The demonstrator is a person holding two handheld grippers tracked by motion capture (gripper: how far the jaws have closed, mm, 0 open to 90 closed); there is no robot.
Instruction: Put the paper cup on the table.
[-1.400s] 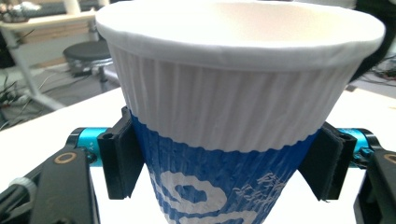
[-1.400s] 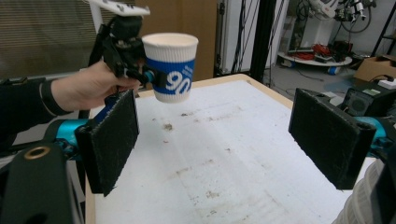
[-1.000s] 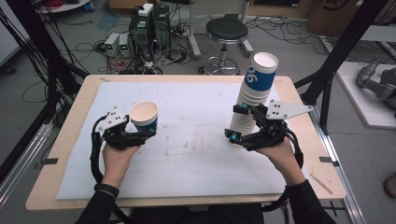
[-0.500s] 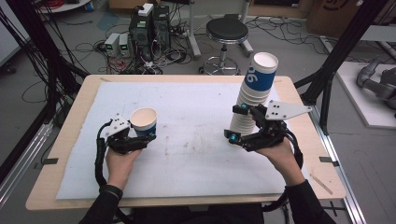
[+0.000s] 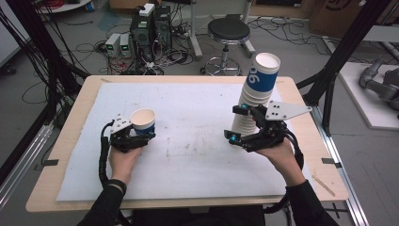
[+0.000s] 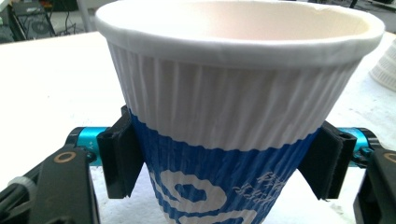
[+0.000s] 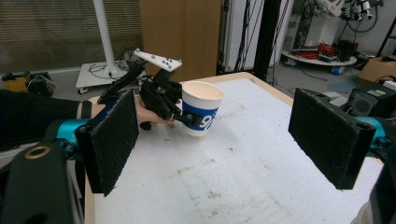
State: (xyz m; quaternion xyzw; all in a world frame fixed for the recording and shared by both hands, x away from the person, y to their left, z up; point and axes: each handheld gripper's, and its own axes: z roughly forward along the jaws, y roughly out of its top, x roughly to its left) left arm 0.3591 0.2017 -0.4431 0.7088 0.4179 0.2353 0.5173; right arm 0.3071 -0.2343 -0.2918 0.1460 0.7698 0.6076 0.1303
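Observation:
A white and blue ribbed paper cup stands upright in my left gripper, whose pads press on its blue lower part from both sides. The cup is low over the left of the white mat; whether its base touches I cannot tell. A tall stack of the same cups stands at the right. My right gripper is in front of the stack's base, pointing left, open, with nothing between its pads. The stack's foot is hidden behind it.
The mat covers most of a wooden table. Beyond the far edge a round stool and computer boxes with cables stand on the floor. Black frame posts rise at both sides.
My left gripper has come down a little toward the mat with the cup still in it. The right gripper and the stack have not moved.

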